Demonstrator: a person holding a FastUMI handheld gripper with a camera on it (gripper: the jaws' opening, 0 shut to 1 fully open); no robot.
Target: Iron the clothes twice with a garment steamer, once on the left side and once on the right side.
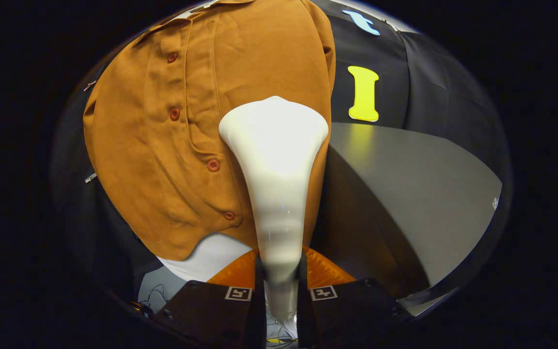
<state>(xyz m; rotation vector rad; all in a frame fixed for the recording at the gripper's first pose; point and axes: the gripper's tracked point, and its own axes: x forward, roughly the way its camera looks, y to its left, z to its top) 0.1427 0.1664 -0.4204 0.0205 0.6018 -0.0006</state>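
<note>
A handheld gripper (281,286) clamps both fingers on the slim handle of a white garment steamer (275,160), which rises straight ahead toward twelve o'clock, its flared head lying against a hanging brown button-up shirt (162,145). The head sits on the panel at three o'clock of the shirt's row of buttons (213,165). A grey table (419,194) spreads out at three o'clock of the steamer.

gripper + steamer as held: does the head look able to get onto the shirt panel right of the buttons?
Probably yes. The gripper has its jaws shut on the steamer, whose head sits against the brown shirt beside the button row, with nothing between them.
</note>
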